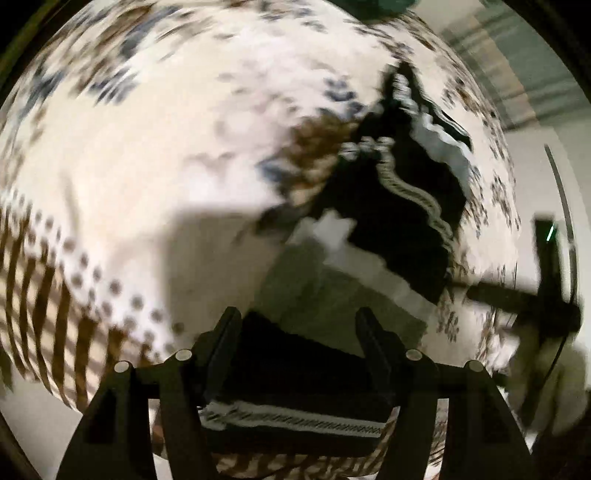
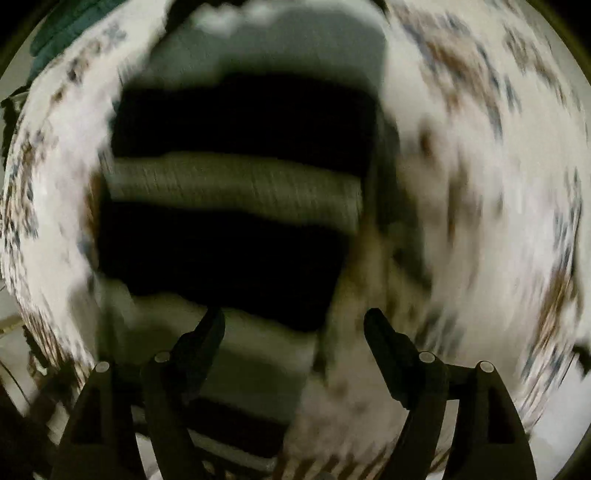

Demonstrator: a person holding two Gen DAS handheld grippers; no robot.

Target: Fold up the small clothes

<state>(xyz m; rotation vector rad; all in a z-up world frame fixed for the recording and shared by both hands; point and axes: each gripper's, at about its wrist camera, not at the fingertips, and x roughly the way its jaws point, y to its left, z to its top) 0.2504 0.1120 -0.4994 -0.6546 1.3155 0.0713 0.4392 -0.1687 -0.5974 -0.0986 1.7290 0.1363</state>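
A small garment with black and grey-white stripes and a patterned trim lies on a white patterned cloth. In the left wrist view the garment [image 1: 402,206] runs from the middle right down to the bottom, and part of it sits between the fingers of my left gripper [image 1: 299,332], which is open. In the right wrist view, which is blurred, the striped garment [image 2: 236,206] fills the middle, just ahead of my right gripper [image 2: 295,325], which is open with the left finger [image 2: 207,339] over the fabric's near edge.
The white cloth [image 1: 147,147] with brown and blue prints and a brown striped border covers the surface. A dark stand or frame [image 1: 546,288] stands at the right. A teal item [image 2: 70,33] lies at the far left edge.
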